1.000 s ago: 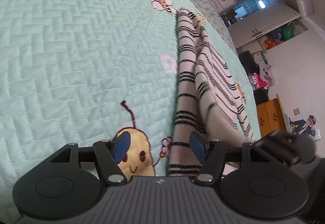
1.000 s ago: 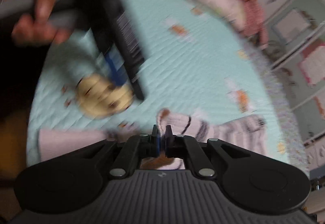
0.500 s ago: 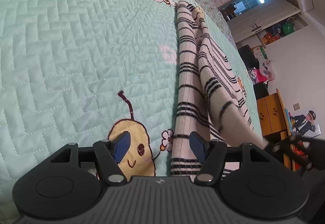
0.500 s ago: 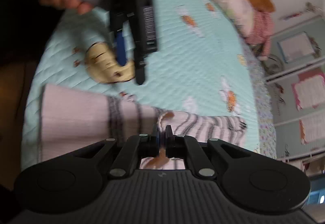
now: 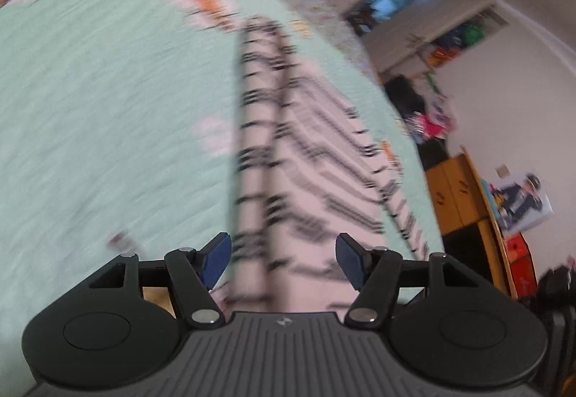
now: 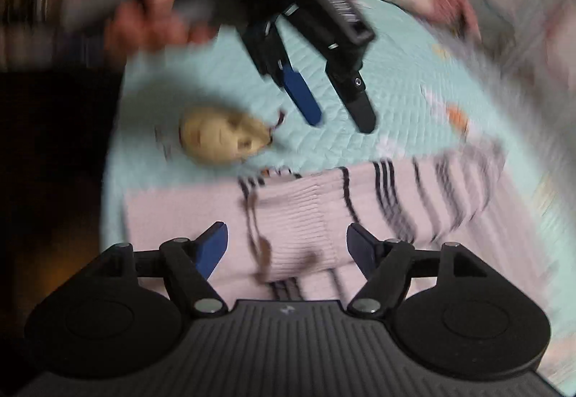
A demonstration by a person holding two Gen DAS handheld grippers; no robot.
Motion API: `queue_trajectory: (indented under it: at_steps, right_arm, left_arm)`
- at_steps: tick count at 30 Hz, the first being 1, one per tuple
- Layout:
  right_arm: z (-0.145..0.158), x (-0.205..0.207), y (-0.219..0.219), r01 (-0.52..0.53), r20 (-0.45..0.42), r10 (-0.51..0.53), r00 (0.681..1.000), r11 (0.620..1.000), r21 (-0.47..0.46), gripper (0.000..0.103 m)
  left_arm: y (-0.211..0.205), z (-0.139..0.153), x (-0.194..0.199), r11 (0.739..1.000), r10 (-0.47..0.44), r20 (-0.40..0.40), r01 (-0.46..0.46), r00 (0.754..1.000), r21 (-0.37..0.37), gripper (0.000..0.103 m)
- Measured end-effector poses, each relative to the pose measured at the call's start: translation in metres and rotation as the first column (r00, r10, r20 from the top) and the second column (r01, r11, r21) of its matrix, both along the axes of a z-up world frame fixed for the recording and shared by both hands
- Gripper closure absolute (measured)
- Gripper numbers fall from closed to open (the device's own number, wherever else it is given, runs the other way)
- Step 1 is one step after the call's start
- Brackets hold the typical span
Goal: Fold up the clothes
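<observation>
The right tongs (image 6: pixel 286 247) have just sprung apart, released above the striped sweater (image 6: pixel 324 217) — its ribbed cuff lies between the pads, ungripped. The left tongs (image 6: pixel 336 108), gaping and empty, angle down from a hand (image 6: pixel 151 4) at upper left. The sweater stretches across the mint quilted bed (image 5: pixel 108 108) — cupboards beyond, upper right.

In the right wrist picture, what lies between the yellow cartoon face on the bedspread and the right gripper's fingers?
In the right wrist view, only the pink striped garment lies between the yellow face and the open right gripper.
</observation>
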State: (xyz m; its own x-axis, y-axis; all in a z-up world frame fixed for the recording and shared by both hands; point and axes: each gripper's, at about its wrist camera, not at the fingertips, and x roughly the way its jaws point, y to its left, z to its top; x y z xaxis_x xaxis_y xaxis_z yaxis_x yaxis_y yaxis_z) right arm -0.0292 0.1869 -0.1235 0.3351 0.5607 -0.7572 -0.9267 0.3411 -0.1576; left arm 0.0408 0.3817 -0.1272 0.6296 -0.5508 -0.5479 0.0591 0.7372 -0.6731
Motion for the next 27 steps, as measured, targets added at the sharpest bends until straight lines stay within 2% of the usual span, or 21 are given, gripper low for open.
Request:
queue_trajectory:
  at_steps: [2, 4, 5, 7, 9, 12, 14, 17, 18, 19, 21, 22, 24, 25, 27]
  right_arm:
    - [0.009, 0.023, -0.02, 0.104, -0.163, -0.08, 0.983, 0.985, 0.14, 0.029]
    - [0.013, 0.045, -0.041, 0.222, -0.273, -0.152, 0.95, 0.943, 0.249, 0.029]
    - [0.013, 0.056, -0.052, 0.287, -0.317, -0.19, 0.929, 0.911, 0.295, 0.029]
    - [0.016, 0.078, -0.074, 0.432, -0.365, -0.299, 0.882, 0.823, 0.37, 0.029]
    - [0.019, 0.102, -0.088, 0.537, -0.403, -0.379, 0.833, 0.729, 0.425, 0.029]
    - [0.014, 0.143, -0.087, 0.646, -0.486, -0.44, 0.755, 0.625, 0.438, 0.029]
    - [0.007, 0.167, -0.073, 0.661, -0.517, -0.431, 0.74, 0.608, 0.439, 0.029]
    - [0.004, 0.184, -0.048, 0.618, -0.477, -0.409, 0.778, 0.638, 0.46, 0.029]
    - [0.003, 0.19, -0.041, 0.606, -0.493, -0.378, 0.784, 0.638, 0.475, 0.029]
    - [0.0, 0.201, -0.033, 0.607, -0.523, -0.347, 0.778, 0.628, 0.487, 0.029]
    - [-0.01, 0.224, -0.021, 0.627, -0.587, -0.319, 0.744, 0.636, 0.45, 0.029]
    - [-0.017, 0.234, -0.013, 0.647, -0.584, -0.361, 0.727, 0.645, 0.406, 0.029]
    - [-0.026, 0.245, -0.007, 0.689, -0.5, -0.497, 0.709, 0.64, 0.341, 0.03]
    - [-0.028, 0.25, -0.013, 0.709, -0.506, -0.513, 0.693, 0.61, 0.353, 0.03]
    - [-0.031, 0.247, -0.041, 0.773, -0.591, -0.506, 0.628, 0.49, 0.402, 0.029]
  left_arm:
    - [-0.018, 0.001, 0.016, 0.998, -0.047, 0.033, 0.046, 0.998, 0.031, 0.035]
    - [-0.031, -0.014, 0.032, 0.996, -0.053, -0.033, 0.055, 0.998, 0.073, 0.035]
    - [-0.033, -0.022, 0.035, 0.995, -0.055, -0.057, 0.059, 0.997, 0.076, 0.035]
    - [-0.038, -0.039, 0.037, 0.995, -0.064, -0.096, 0.071, 0.993, 0.076, 0.035]
    - [-0.042, -0.042, 0.033, 0.992, -0.071, -0.068, 0.077, 0.995, 0.096, 0.035]
    - [-0.044, -0.043, 0.031, 0.992, -0.069, -0.054, 0.074, 0.996, 0.103, 0.035]
    - [-0.043, -0.044, 0.032, 0.994, -0.062, -0.061, 0.067, 0.996, 0.089, 0.034]
    - [-0.043, -0.046, 0.032, 0.995, -0.06, -0.056, 0.064, 0.997, 0.079, 0.031]
    - [-0.044, -0.046, 0.032, 0.995, -0.059, -0.053, 0.064, 0.997, 0.083, 0.031]
    - [-0.045, -0.046, 0.032, 0.994, -0.059, -0.05, 0.063, 0.997, 0.086, 0.031]
    - [-0.047, -0.046, 0.03, 0.992, -0.067, -0.039, 0.07, 0.997, 0.101, 0.031]
    - [-0.047, -0.045, 0.029, 0.992, -0.07, -0.036, 0.073, 0.997, 0.105, 0.031]
    - [-0.046, -0.044, 0.029, 0.991, -0.075, -0.034, 0.079, 0.997, 0.107, 0.031]
    - [-0.044, -0.045, 0.029, 0.992, -0.076, -0.037, 0.079, 0.996, 0.096, 0.031]
    - [-0.036, -0.044, 0.031, 0.997, -0.062, -0.051, 0.065, 0.997, 0.047, 0.031]
